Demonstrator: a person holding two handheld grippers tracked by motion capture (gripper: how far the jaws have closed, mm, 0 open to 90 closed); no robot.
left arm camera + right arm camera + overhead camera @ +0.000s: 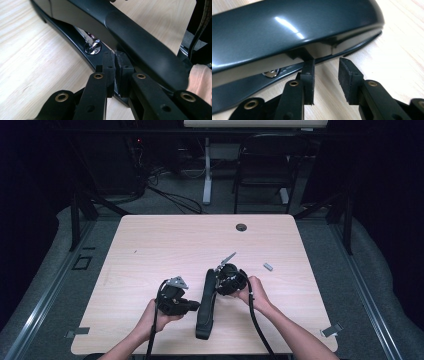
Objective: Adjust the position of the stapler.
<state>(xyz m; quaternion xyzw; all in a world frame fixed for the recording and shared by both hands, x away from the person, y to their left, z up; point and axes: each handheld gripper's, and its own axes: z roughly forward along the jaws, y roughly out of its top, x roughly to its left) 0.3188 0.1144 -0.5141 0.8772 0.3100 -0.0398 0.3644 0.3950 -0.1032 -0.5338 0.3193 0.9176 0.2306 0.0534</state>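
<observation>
A long black stapler [205, 305] lies lengthwise on the wooden table [165, 245], near its front edge. My left gripper [194, 306] comes at its near half from the left. In the left gripper view its pads [110, 67] press flat together, with the tips at the slot between the stapler's arm [140, 42] and its base, beside a chrome rivet [93, 47]. My right gripper [218, 281] is at the far end. Its jaws stand apart in the right gripper view, the left fingertip [309, 66] tucked under the edge of the glossy top [287, 30], with bare wood between the pads.
A small grey piece [268, 266] lies on the table right of the right gripper. A cable hole [241, 227] sits near the far edge. Behind the table stand a chair [265, 165] and a desk leg [207, 170]. Tape marks [331, 330] sit at the front corners.
</observation>
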